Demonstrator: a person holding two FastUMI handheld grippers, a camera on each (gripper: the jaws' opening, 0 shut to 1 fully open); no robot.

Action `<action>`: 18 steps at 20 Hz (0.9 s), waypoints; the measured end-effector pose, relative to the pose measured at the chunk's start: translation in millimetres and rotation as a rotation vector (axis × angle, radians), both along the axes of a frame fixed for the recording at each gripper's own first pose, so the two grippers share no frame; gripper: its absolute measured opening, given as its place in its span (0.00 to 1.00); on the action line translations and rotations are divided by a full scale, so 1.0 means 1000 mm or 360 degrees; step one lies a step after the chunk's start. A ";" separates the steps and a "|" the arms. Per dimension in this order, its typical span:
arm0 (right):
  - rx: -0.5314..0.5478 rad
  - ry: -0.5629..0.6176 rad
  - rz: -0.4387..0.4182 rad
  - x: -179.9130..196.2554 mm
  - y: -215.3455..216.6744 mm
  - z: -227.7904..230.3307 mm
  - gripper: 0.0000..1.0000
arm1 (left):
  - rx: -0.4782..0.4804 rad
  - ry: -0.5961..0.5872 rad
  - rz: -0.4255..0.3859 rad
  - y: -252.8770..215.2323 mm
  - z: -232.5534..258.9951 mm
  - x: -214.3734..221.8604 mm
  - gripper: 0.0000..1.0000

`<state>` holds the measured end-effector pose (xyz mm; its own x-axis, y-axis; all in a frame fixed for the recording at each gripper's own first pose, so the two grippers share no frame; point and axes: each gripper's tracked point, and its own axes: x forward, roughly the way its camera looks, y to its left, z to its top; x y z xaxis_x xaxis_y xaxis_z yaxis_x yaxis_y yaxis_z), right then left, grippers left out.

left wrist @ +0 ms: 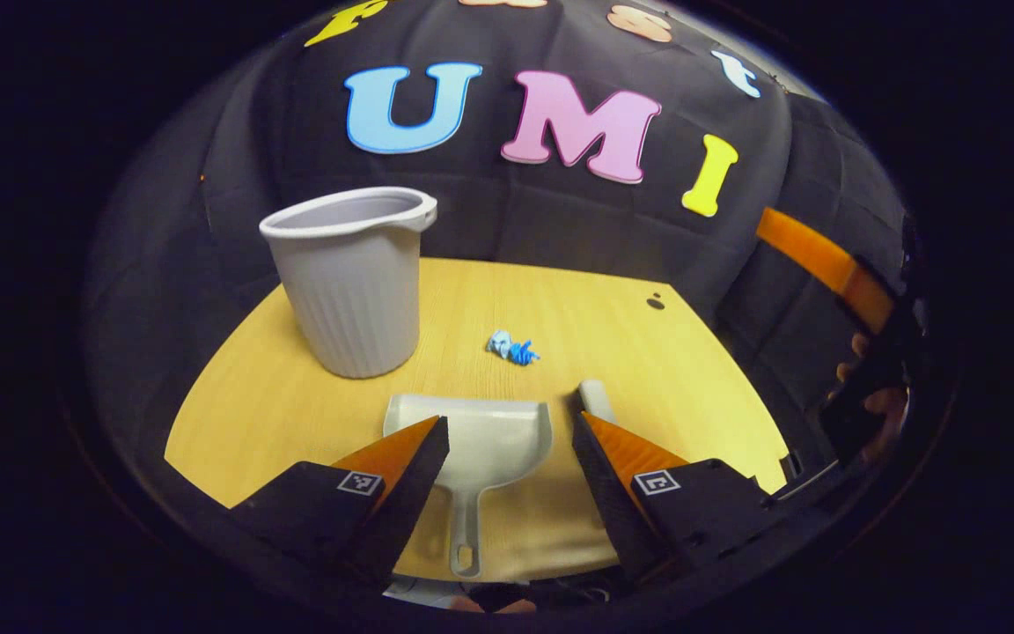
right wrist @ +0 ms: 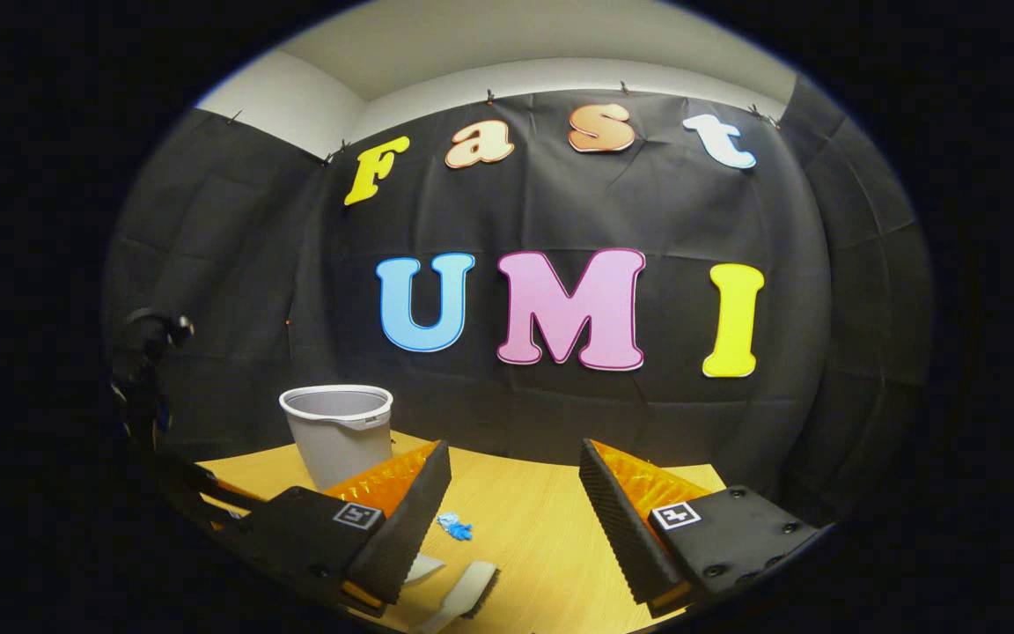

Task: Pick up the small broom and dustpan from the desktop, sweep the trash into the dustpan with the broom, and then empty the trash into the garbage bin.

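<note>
Yellow wooden surface [left wrist: 296, 414], nothing picked up yet.
Both tongs [left wrist: 507, 467] [right wrist: 516, 519] spread; left risks nudging the grey plastic dustpan [left wrist: 481, 440] toward the crumpled blue trash [left wrist: 513, 350].

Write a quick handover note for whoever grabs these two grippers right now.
Left gripper: open, holding nothing, lined up over the dustpan, whose handle points toward it.
Right gripper: open, holding nothing, above the table.
Broom lies flat just right of the dustpan. Trash, a small blue crumple, sits beyond the pan. Bin stands upright at back left.
Done: nothing picked up.
Left: grasp dustpan and broom, sweep, empty into bin.
</note>
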<state>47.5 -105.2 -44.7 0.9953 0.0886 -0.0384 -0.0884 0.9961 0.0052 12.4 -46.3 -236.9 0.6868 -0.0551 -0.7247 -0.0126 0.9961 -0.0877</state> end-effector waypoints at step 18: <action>0.0111 0.0874 0.0109 -0.029 0.015 -0.131 0.96 | 0.0019 0.1161 0.0143 0.024 -0.125 -0.004 0.59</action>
